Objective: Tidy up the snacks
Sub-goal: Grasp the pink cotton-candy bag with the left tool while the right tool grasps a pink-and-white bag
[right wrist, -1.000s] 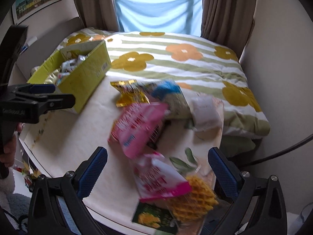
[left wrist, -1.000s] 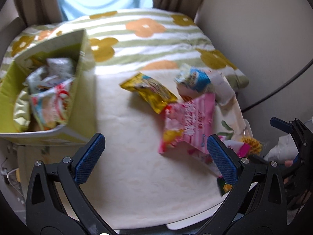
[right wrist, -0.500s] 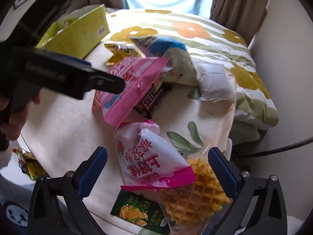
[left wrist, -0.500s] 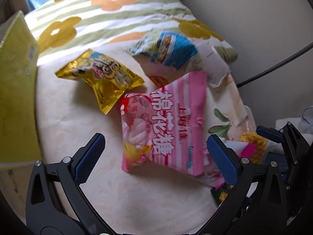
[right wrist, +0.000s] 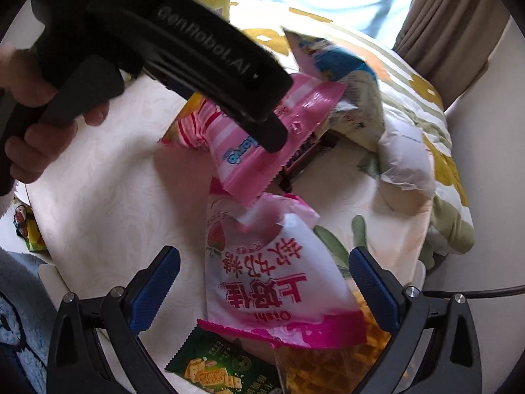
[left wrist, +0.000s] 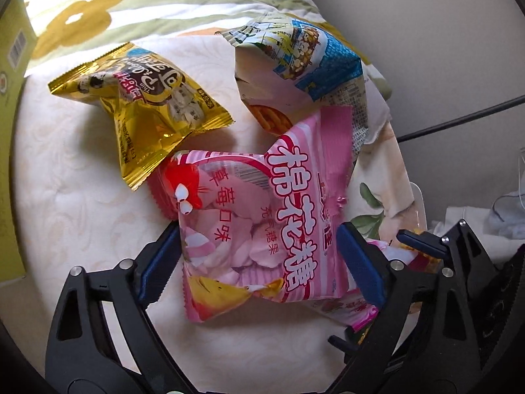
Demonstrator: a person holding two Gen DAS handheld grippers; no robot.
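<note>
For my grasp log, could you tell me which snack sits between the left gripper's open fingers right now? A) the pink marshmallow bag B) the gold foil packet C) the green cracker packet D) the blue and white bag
A: the left gripper is open, with the pink marshmallow bag lying between its blue pads.

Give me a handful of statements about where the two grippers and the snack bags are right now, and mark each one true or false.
1. The left gripper is open, with the pink marshmallow bag between its fingers. True.
2. The gold bag lies on top of the pink marshmallow bag. False: it lies beside it on the white cloth.
3. The right gripper is shut on the waffle pack. False: it is open, with the white and pink bag between its fingers.
4. A green cracker packet lies partly under the white and pink bag. True.
</note>
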